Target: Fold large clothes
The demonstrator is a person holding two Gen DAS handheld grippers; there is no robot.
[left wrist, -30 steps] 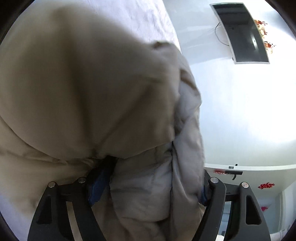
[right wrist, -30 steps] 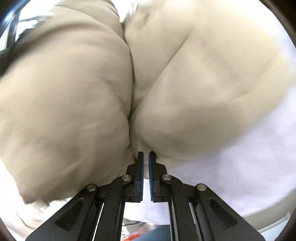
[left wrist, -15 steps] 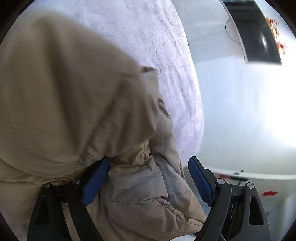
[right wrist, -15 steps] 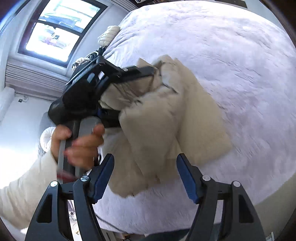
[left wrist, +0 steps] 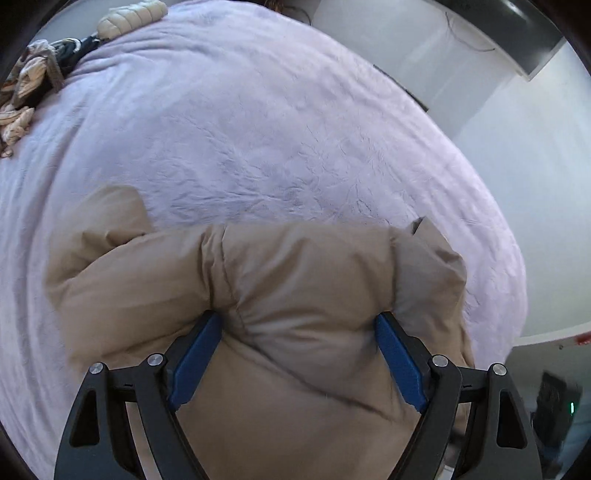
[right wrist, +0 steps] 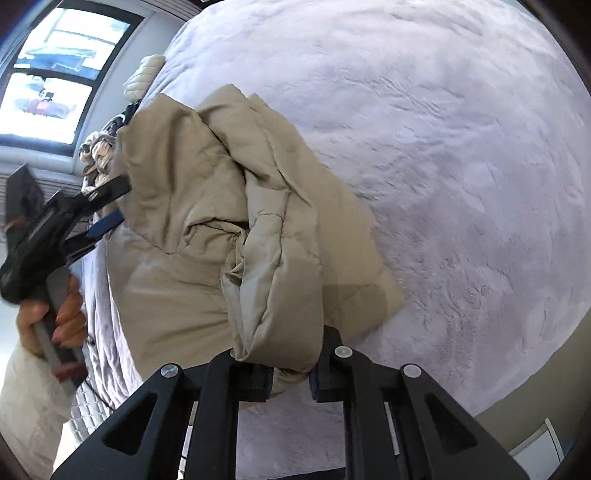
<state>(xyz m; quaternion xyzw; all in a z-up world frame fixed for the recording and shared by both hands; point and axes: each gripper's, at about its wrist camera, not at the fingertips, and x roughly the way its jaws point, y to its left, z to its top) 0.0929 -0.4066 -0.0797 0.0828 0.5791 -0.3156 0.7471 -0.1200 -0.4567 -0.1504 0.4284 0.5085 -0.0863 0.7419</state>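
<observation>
A beige puffer jacket [left wrist: 295,280] lies bunched on the pale lilac bed cover [left wrist: 280,122]. My left gripper [left wrist: 297,332] is open, its blue pads [left wrist: 195,354] wide apart on either side of a padded roll of the jacket. In the right wrist view the jacket [right wrist: 207,206] lies folded in a heap, and my right gripper [right wrist: 291,380] is closed down on a thick padded fold of it. The left gripper [right wrist: 107,206] shows there at the jacket's far left edge, held by a hand.
A pile of other clothes [left wrist: 33,81] and a quilted cushion [left wrist: 129,18] lie at the bed's far corner. The bed edge [left wrist: 517,295] drops to a white wall and a dark TV [left wrist: 532,40] on the right. A window [right wrist: 48,74] is behind.
The jacket has gone from held up in front of both cameras to lying on the bed. My left gripper opened. My right gripper opened, then closed on a padded fold.
</observation>
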